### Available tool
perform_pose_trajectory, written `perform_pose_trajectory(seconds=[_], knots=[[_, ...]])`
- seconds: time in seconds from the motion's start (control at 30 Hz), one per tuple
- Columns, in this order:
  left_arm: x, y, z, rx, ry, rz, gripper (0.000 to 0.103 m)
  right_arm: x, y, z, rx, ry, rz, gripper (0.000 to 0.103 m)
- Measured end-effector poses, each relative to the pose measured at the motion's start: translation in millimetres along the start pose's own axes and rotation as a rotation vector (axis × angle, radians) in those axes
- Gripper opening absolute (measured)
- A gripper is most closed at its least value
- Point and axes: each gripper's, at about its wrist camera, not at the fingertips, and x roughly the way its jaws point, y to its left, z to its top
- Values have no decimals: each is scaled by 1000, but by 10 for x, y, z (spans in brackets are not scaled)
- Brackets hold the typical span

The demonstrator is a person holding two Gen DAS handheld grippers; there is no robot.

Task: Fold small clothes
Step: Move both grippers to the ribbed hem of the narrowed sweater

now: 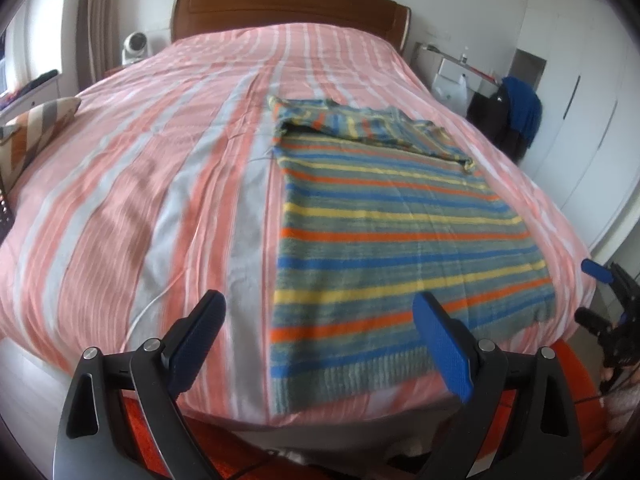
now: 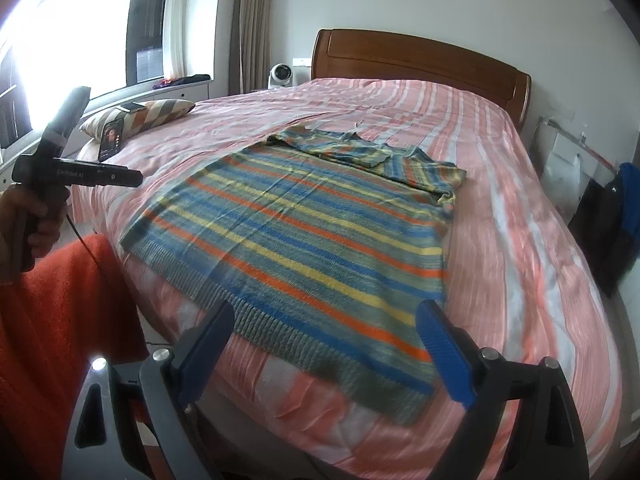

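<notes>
A knit sweater (image 1: 392, 224) with blue, yellow and orange stripes lies flat on the bed, hem toward me, sleeves folded across its far end. It also shows in the right wrist view (image 2: 304, 240). My left gripper (image 1: 320, 344) is open and empty, held above the bed's near edge in front of the sweater's hem. My right gripper (image 2: 324, 352) is open and empty, just above the hem's near right part. The right gripper also shows at the far right of the left wrist view (image 1: 600, 300). The left gripper's body shows at the left of the right wrist view (image 2: 72, 168).
The bed (image 1: 132, 200) has a pink, white and grey striped cover and a wooden headboard (image 2: 420, 60). A patterned pillow (image 2: 140, 118) and a phone (image 2: 111, 140) lie at its left side. A white fan (image 2: 280, 76) stands beside the headboard. Dark and blue clothes (image 1: 516, 116) hang at the right.
</notes>
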Motion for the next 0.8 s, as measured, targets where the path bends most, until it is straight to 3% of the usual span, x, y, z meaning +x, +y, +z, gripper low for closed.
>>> perform_pose_trajectory(seconds=[0.27, 0.47, 0.57, 0.7, 0.8], knots=[[9, 111, -141, -3, 55, 56, 95, -185, -237, -47, 19, 19, -64, 91], [111, 265, -354, -52, 118, 59, 95, -280, -532, -274, 148, 51, -81, 91], [219, 263, -373, -65, 142, 20, 95, -190, -669, -338, 223, 96, -32, 91], [412, 274, -374, -68, 159, 18, 94, 138, -921, -430, 365, 211, 107, 91], [495, 301, -370, -94, 164, 38, 88, 286, -1047, -450, 469, 207, 203, 91]])
